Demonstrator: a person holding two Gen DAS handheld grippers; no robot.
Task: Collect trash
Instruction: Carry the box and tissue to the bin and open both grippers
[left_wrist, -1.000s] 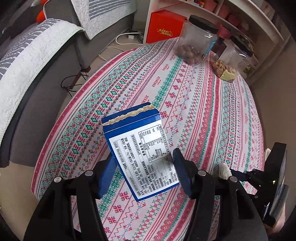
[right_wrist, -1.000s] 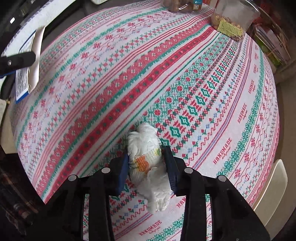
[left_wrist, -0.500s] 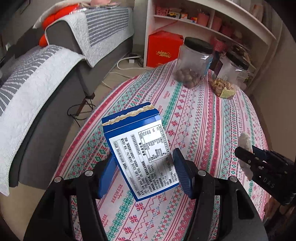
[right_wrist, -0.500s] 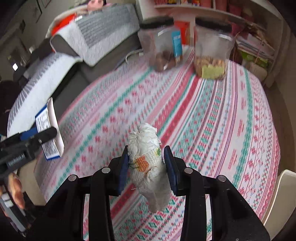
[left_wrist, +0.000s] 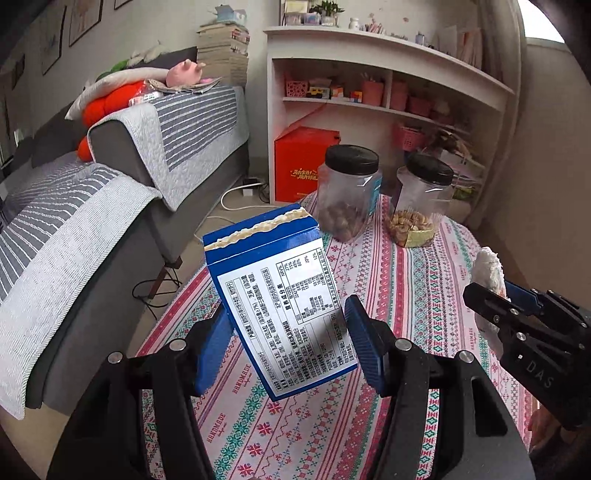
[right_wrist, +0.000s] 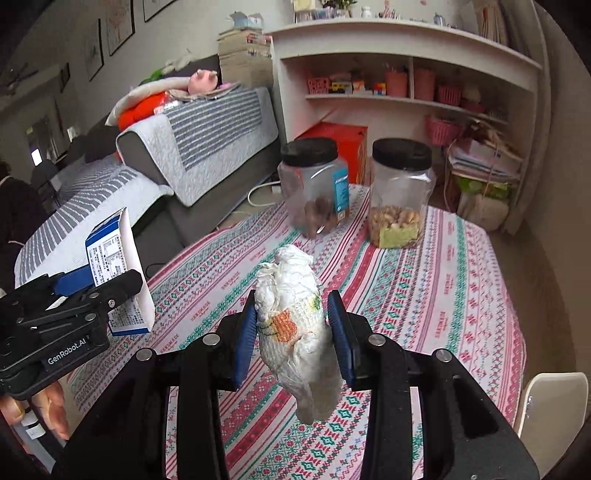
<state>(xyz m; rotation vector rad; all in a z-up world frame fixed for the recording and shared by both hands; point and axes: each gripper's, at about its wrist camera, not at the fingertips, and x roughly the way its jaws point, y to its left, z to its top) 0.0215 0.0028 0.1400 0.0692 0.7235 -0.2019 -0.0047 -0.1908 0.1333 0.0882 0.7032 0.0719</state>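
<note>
Left hand-held gripper (left_wrist: 286, 347) clamps blue box (left_wrist: 277, 295); right hand-held gripper (right_wrist: 291, 336) clamps crumpled tissue (right_wrist: 295, 332).

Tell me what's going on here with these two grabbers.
A person is collecting trash with a gripper in each hand. The left gripper is clamped on a blue box, and the right gripper is clamped on a crumpled white tissue. Both are held in the air above the patterned tablecloth. Two black-lidded jars stand at the far end.
</note>
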